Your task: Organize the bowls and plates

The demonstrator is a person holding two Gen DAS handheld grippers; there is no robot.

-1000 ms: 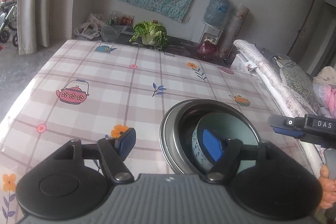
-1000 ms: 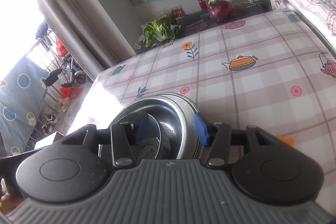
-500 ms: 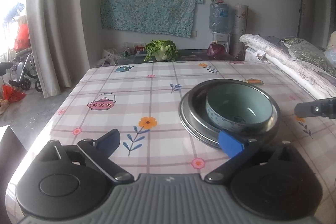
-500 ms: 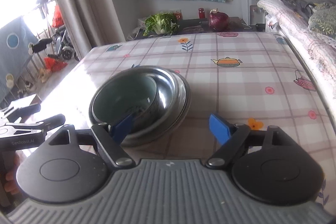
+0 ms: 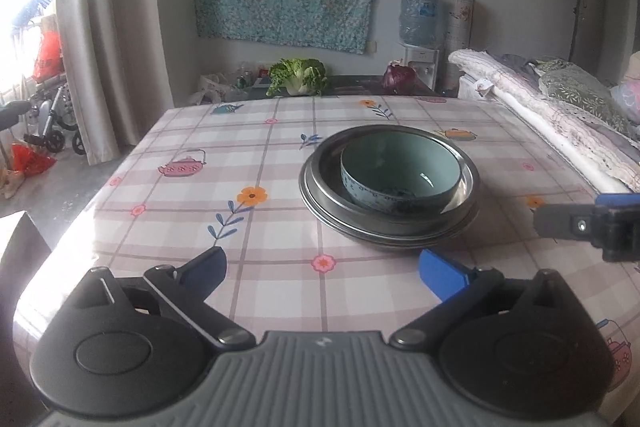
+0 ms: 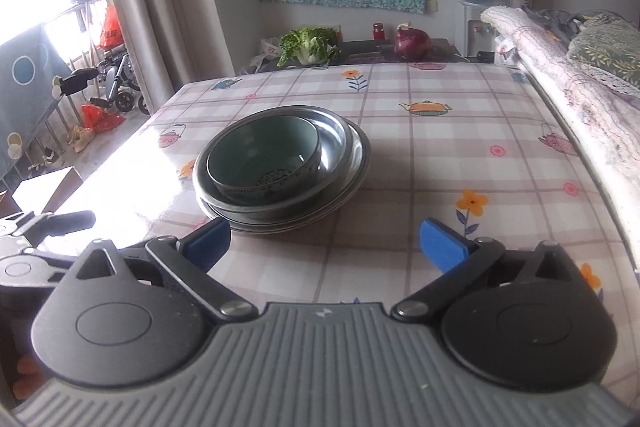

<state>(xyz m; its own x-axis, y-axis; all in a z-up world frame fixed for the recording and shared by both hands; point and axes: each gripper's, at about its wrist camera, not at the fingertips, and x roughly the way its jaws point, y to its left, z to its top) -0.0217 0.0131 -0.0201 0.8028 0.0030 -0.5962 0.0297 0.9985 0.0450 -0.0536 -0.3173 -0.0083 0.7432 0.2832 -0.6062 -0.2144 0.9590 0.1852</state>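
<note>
A teal ceramic bowl (image 5: 400,171) sits inside a stack of metal plates (image 5: 320,195) on the checked tablecloth. It also shows in the right wrist view (image 6: 264,155), in the same metal plates (image 6: 348,155). My left gripper (image 5: 324,271) is open and empty, low over the table in front of the stack. My right gripper (image 6: 326,241) is open and empty, also just in front of the stack. The right gripper shows at the right edge of the left wrist view (image 5: 588,225), and the left gripper at the left edge of the right wrist view (image 6: 44,227).
The table (image 5: 248,147) runs back to a dark counter with a cabbage (image 5: 298,75) and a red onion (image 5: 398,77). Folded bedding (image 5: 560,115) lies along the right side. A curtain (image 5: 108,27) and a wheelchair (image 5: 48,119) stand on the left.
Both grippers have pulled back and up from the stack. A second ago their fingers were at the bowl and plates; now both are wide open and the bowl rests in the plates.
</note>
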